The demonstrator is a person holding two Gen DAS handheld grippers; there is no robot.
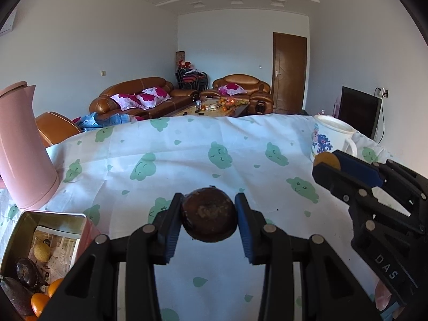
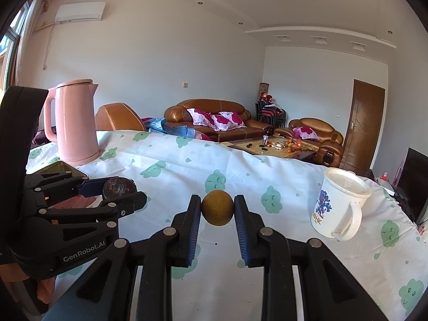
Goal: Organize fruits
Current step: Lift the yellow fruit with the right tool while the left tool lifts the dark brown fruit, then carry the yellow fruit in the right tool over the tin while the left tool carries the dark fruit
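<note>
My left gripper [image 1: 209,215] is shut on a dark brown round fruit [image 1: 209,218], held above the cloth-covered table [image 1: 187,160]. My right gripper [image 2: 217,211] is shut on a small yellow-brown round fruit [image 2: 217,207], also lifted over the cloth. From the right wrist view the left gripper [image 2: 125,191] shows at the left with the dark fruit [image 2: 117,186] between its pads. In the left wrist view the right gripper [image 1: 325,164] reaches in from the right with the yellow-brown fruit [image 1: 325,159]. An open metal tin [image 1: 40,254] at lower left holds oranges, dark fruits and a yellowish one.
A pink kettle [image 2: 73,123] stands at the table's left, beside the tin [image 2: 57,168]. A white printed mug [image 2: 339,206] stands at the right. Behind the table are brown sofas [image 2: 214,120], a low coffee table [image 2: 275,145] and a dark screen [image 1: 359,111].
</note>
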